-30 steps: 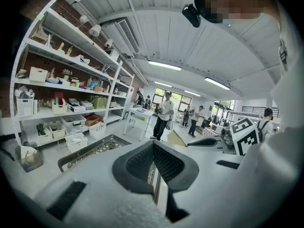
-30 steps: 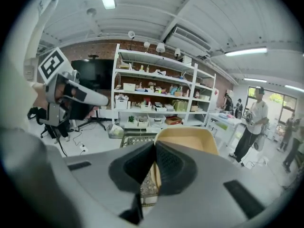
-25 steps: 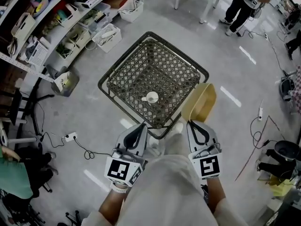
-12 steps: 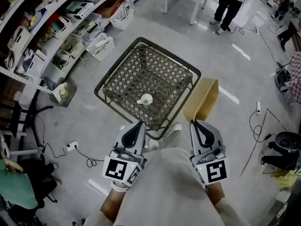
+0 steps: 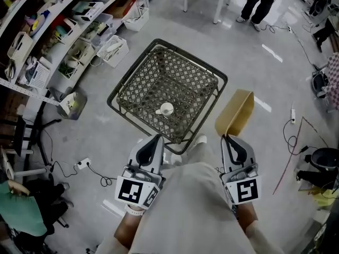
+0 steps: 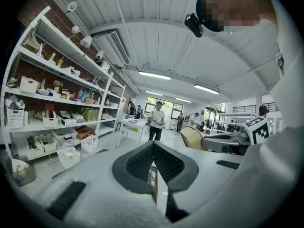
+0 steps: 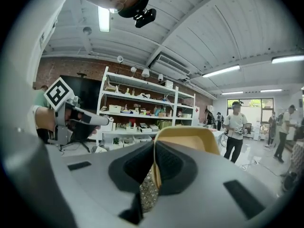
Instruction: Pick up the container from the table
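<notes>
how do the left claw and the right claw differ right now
The right claw is shut on the rim of the tan plastic container; the left claw is shut on nothing. The right claw sits beside the dark wire mesh table; the left claw points at its near edge. Both are grey and closed.

No readable text, numbers, brands; cubes on left tool (image 5: pixel 154 142), right tool (image 5: pixel 229 141): patterns only.

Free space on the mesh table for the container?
The mesh table is mostly bare: from the far rim down to the small white cup, plus both side corners. Tightest round the cup, by the near corner. Left of it, floor bins crowd in.
</notes>
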